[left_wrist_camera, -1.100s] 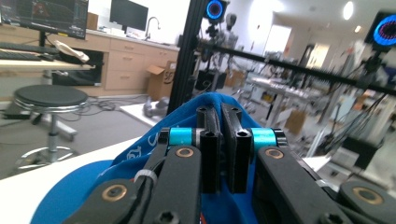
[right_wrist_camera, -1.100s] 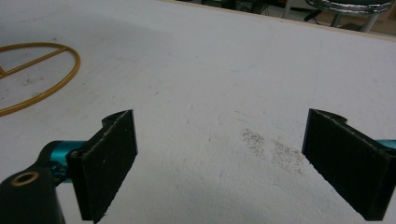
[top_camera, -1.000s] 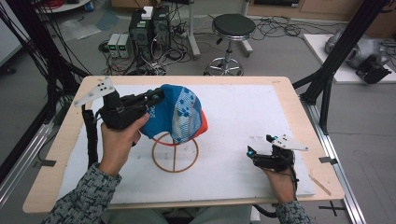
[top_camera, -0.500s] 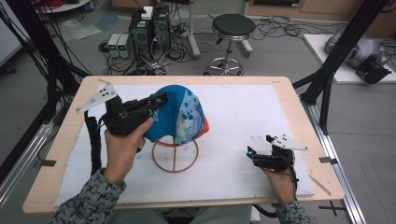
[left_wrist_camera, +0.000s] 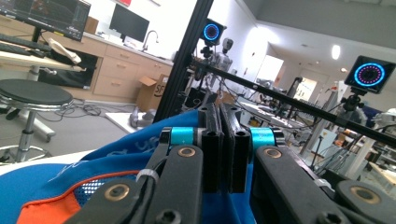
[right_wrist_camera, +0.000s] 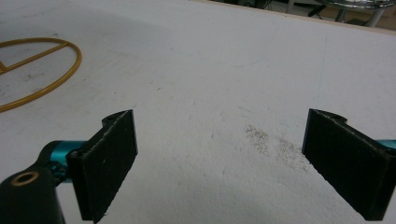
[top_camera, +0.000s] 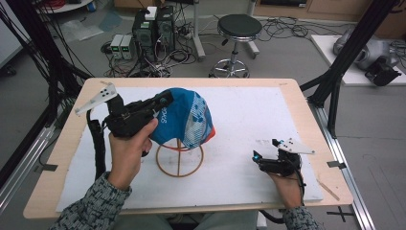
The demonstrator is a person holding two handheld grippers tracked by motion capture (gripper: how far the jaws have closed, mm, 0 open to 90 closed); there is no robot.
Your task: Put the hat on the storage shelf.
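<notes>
On the white mat point(top_camera: 239, 110) covering the desk point(top_camera: 297, 91), I had a blue cap point(top_camera: 186, 117) sitting over a gold wire stand point(top_camera: 179, 160), whose ring base lay flat on the mat a little left of the middle. The cap carried white lettering and a white patterned side panel, and an orange edge point(top_camera: 211, 130) showed at its lower right. My left hand-held gripper point(top_camera: 160, 101) reached in from the left, level with the cap's crown, and from the high view its tips met the blue fabric on the cap's left side. In the left gripper view I saw the two black jaws pressed flat against each other, with blue cloth point(left_wrist_camera: 116, 158) bunched just below and around them and an orange-trimmed mesh patch point(left_wrist_camera: 88, 189) at the lower left; the jaws were clenched, and I took them to be pinching the cap's fabric, though the exact pinch point was hidden behind the jaw bodies. My left hand point(top_camera: 127, 153) wrapped the gripper's body from below, the cable hanging down beside the wrist.

My right hand-held gripper point(top_camera: 257, 157) rested low over the mat near the front right corner, well apart from the cap and stand. In the right gripper view its jaws stood wide and released, nothing between them but bare white mat point(right_wrist_camera: 224, 93) with a faint grey smudge point(right_wrist_camera: 271, 140), and an arc of the stand's ring point(right_wrist_camera: 37, 70) showed at the upper left.
</notes>
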